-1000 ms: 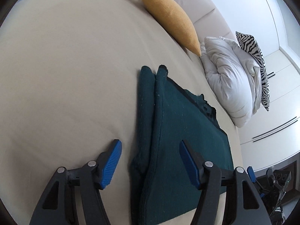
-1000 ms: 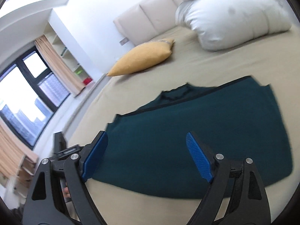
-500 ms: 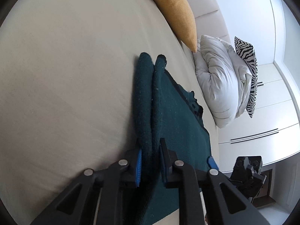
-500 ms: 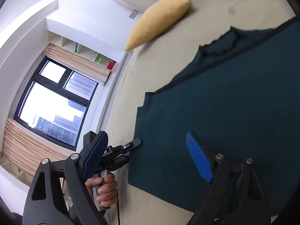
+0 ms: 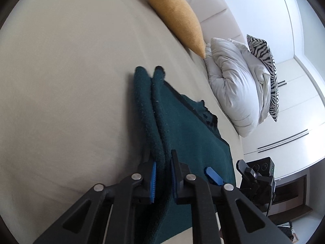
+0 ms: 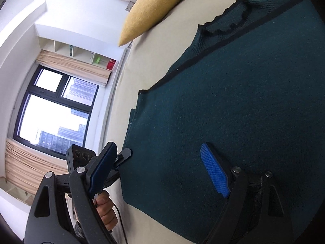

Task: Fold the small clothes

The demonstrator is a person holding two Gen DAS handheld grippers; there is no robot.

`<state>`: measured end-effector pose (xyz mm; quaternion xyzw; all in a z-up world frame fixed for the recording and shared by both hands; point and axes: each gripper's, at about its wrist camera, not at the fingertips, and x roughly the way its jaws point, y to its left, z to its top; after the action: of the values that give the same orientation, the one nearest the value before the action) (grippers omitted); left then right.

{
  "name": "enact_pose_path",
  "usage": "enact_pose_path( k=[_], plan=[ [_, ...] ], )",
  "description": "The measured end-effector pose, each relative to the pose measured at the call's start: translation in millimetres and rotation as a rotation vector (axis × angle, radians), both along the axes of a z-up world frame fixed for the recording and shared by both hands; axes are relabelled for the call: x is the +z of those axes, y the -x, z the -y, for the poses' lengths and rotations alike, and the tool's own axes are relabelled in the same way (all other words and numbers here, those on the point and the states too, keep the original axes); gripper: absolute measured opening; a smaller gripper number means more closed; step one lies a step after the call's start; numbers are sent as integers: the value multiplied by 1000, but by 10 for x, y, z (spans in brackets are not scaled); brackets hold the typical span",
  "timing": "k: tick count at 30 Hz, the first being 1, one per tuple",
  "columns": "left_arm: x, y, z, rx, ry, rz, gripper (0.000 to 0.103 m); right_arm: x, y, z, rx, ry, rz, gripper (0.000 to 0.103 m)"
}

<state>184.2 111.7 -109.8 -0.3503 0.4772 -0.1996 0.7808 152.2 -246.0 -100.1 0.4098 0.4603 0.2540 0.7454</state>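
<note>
My left hand-held gripper (image 5: 163, 180) clamps the green sweater's (image 5: 182, 134) edge; my right hand-held gripper (image 6: 160, 168), open above it, must grip before folding.

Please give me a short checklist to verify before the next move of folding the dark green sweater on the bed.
1. Left gripper shut on the sweater's folded edge: ok.
2. Right gripper holding the sweater: not ok, open above the near hem.
3. Sweater lies flat on the bed sheet: ok.
4. Yellow cushion and white duvet apart from the sweater: ok.
5. How many layers the left grip holds: cannot tell.
</note>
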Motion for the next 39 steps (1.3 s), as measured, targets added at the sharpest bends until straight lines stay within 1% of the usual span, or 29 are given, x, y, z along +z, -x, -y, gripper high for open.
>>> enact_pose_path(
  k=[4, 7, 9, 11, 13, 15, 16, 17, 18, 19, 20, 21, 22, 23, 24, 26, 28, 30, 31, 32, 34, 37, 38, 39],
  plan=[
    [289, -24, 254, -32, -44, 42, 12, 40, -12, 270, -55, -57, 1, 83],
    [547, -55, 625, -83, -76, 87, 12, 60, -5, 610, -112, -90, -8, 83],
    [713, -94, 1006, -129, -88, 121, 12, 66, 15, 881, -155, -108, -16, 85],
    [793, -135, 1437, -182, -97, 142, 12, 70, 46, 1178, -195, -133, -15, 85],
    [773, -164, 1907, -243, -113, 156, 12, 44, 71, 1401, -217, -154, -18, 85],
    [631, -207, 2364, -301, -134, 148, 12, -25, 52, 1627, -225, -187, -40, 85],
    [521, -234, 2540, -317, -159, 136, 13, -81, 41, 1700, -221, -202, -56, 85],
    [373, -266, 2692, -326, -187, 104, 13, -147, 39, 1758, -218, -211, -73, 84],
    [229, -284, 2794, -337, -185, 62, 14, -195, 55, 1816, -215, -225, -82, 82],
    [163, -280, 2838, -344, -165, 44, 14, -249, 59, 1847, -209, -254, -84, 82],
    [147, -233, 2854, -349, -123, 49, 14, -274, 57, 1880, -204, -276, -81, 81],
    [168, -193, 2858, -357, -106, 55, 15, -273, 49, 1896, -196, -285, -74, 81],
    [220, -152, 2862, -372, -84, 63, 17, -277, 46, 1926, -189, -285, -70, 81],
    [298, -109, 2841, -387, -43, 78, 23, -277, 24, 1914, -179, -275, -71, 81],
    [406, -55, 2792, -398, 5, 105, 28, -275, -1, 1896, -174, -261, -74, 81],
    [608, 61, 2649, -400, 42, 177, 31, -254, -38, 1866, -170, -237, -77, 83],
    [715, 120, 2446, -352, 22, 226, 33, -235, -46, 1844, -158, -213, -81, 83],
    [688, 141, 2173, -286, -12, 241, 33, -220, -75, 1789, -148, -182, -97, 83],
    [639, 151, 2076, -264, -20, 230, 33, -210, -93, 1761, -146, -166, -108, 83],
    [540, 143, 1971, -238, -40, 199, 33, -188, -113, 1723, -137, -141, -117, 83],
    [397, 179, 1855, -227, -45, 168, 33, -145, -128, 1627, -112, -79, -136, 83],
    [242, 202, 1834, -233, -75, 150, 33, -91, -181, 1480, -76, -7, -155, 72],
    [212, 197, 1843, -238, -75, 144, 33, -83, -209, 1423, -69, 28, -166, 65],
    [193, 195, 1848, -243, -78, 143, 33, -85, -215, 1385, -66, 52, -173, 56]
  ],
)
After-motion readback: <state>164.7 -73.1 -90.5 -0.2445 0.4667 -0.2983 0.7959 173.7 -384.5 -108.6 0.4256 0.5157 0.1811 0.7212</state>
